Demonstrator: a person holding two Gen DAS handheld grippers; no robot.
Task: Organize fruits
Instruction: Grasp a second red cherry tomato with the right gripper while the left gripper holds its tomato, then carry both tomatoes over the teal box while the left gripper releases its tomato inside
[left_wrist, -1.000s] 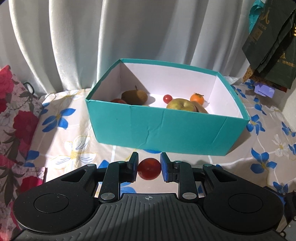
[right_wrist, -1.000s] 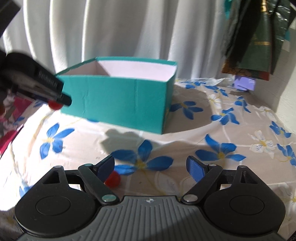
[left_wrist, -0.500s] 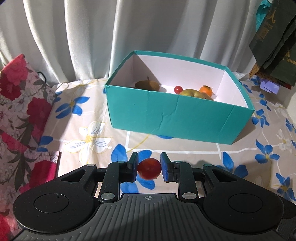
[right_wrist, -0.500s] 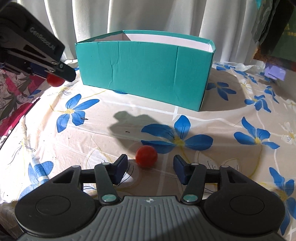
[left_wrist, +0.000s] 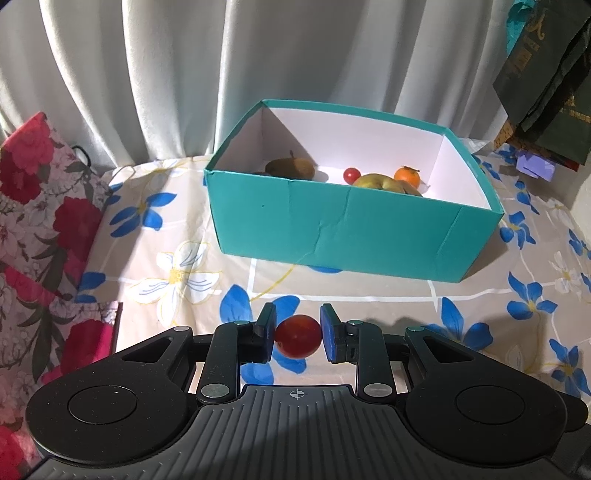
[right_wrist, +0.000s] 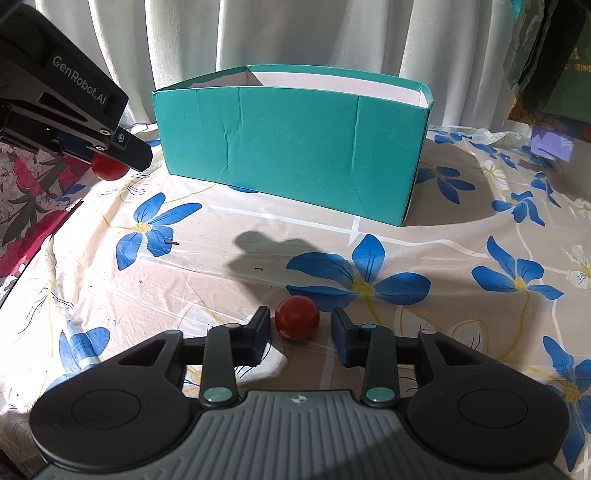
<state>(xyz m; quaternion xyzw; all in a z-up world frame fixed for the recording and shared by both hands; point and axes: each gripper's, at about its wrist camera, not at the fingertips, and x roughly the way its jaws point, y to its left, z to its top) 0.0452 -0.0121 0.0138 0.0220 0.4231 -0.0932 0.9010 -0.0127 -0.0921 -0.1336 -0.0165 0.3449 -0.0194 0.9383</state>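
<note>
Two tomatoes outside box (left_wrist: 332, 229). Left tool (left_wrist: 297, 334) clamps one tomato (left_wrist: 298, 335), above tabletop (left_wrist: 369, 291). Right tool (right_wrist: 300, 330) partly open, straddling second tomato (right_wrist: 296, 318) on tabletop; left finger (right_wrist: 258, 334) near it.

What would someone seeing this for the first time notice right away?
Probably the teal box, standing on the flowered tablecloth before the white curtain, with several fruits inside. Next, the left gripper shut on a red tomato in front of the box. The right gripper is open around a second red tomato lying on the cloth.
</note>
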